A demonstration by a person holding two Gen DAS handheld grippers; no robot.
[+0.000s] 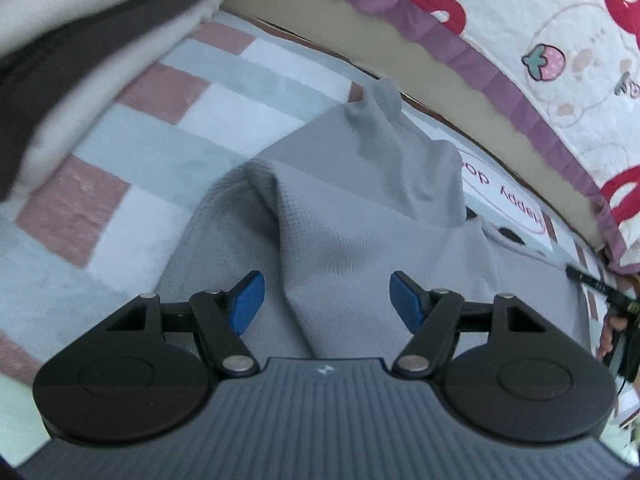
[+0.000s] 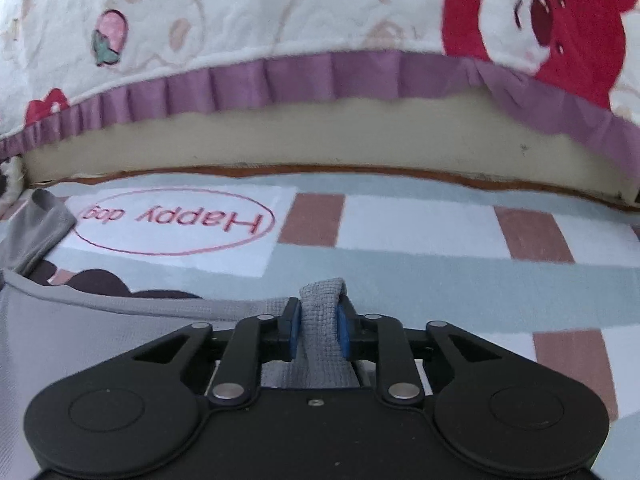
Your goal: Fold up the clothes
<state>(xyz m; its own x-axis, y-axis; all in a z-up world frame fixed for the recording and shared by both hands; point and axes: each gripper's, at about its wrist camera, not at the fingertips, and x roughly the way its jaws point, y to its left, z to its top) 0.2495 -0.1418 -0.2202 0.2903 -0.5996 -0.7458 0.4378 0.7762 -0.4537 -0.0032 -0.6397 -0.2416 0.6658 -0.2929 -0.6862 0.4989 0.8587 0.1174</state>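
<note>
A: Left wrist view. How many things did you have before you?

B: One grey garment (image 1: 340, 216), waffle-knit, lay rumpled on the checked mat (image 1: 168, 128) of pink, white and pale blue squares. Your left gripper (image 1: 326, 300) hung over it with both blue pads (image 1: 248, 300) standing apart and nothing pressed between them; a ridge of the cloth ran up between the two fingers without touching them. One stack of folded clothes (image 1: 80, 40), white and dark grey, sat at upper left. At the right edge a hand (image 1: 612, 328) held your other tool.

A: And the room?

B: A quilted bed cover (image 1: 560, 40) with a purple frill hung above a beige mattress edge (image 1: 360, 32) along the mat's far side.

A: Right wrist view.

B: Your right gripper (image 2: 318, 330) was clamped on one bunched corner of the grey garment (image 2: 320, 328), its two pads pressing the fold from both sides. The rest of the cloth spread to the left. One "Happy day" label (image 2: 176, 224) showed on the mat (image 2: 400, 272). The cover (image 2: 280, 8) bore one red bear (image 2: 536, 16) and one strawberry (image 2: 110, 36).
</note>
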